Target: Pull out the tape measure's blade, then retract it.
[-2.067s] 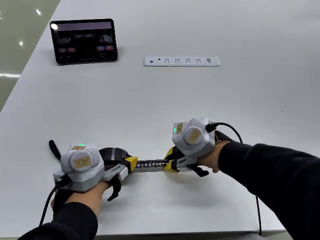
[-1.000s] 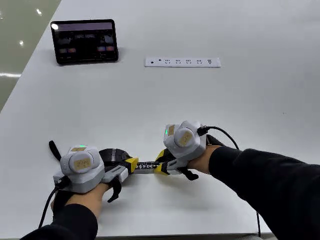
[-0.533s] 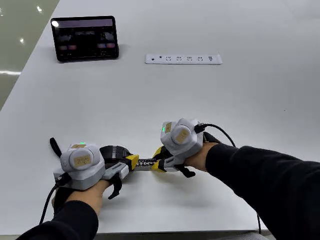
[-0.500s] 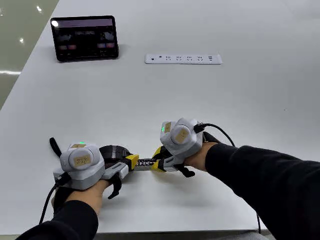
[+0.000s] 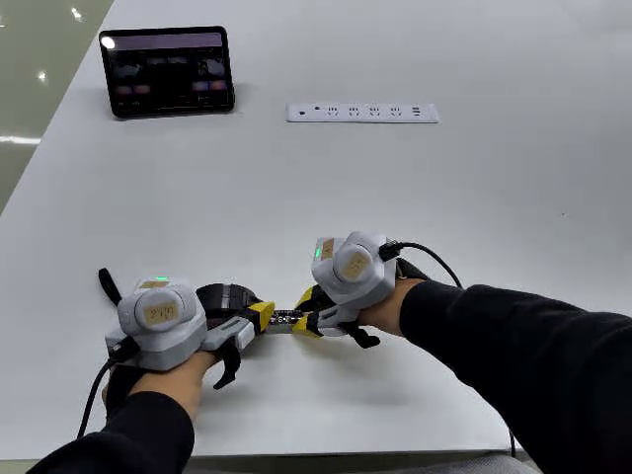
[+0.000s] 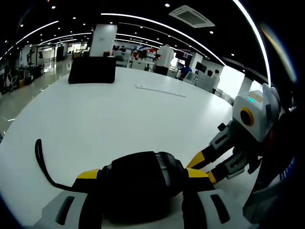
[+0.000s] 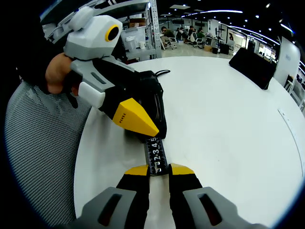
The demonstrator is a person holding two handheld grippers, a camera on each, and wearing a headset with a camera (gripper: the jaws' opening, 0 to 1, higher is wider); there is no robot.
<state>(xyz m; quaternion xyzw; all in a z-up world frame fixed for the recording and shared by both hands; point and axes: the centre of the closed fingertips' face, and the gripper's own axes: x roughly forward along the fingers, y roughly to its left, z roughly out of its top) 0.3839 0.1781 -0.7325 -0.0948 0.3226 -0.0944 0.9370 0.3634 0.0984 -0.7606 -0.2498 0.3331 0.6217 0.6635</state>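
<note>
The black tape measure (image 5: 225, 300) lies on the white table near the front edge, and my left gripper (image 5: 259, 318) is shut on its round case (image 6: 140, 183). A short stretch of the numbered blade (image 7: 155, 153) sticks out of the case toward the right. My right gripper (image 7: 157, 170) is shut on the blade's free end, its yellow-tipped fingers (image 5: 306, 324) a few centimetres from the case. In the left gripper view the right gripper (image 6: 202, 168) comes in from the right, close beside the case. A black wrist strap (image 5: 106, 286) trails left from the case.
A dark tablet (image 5: 166, 71) stands propped at the far left of the table (image 5: 444, 178). A white power strip (image 5: 361, 113) lies flat at the far middle. Cables trail back from both grippers toward the table's front edge.
My right gripper has moved left toward the case, still holding the blade's end, so the exposed blade is much shorter. The left gripper and case have stayed in place.
</note>
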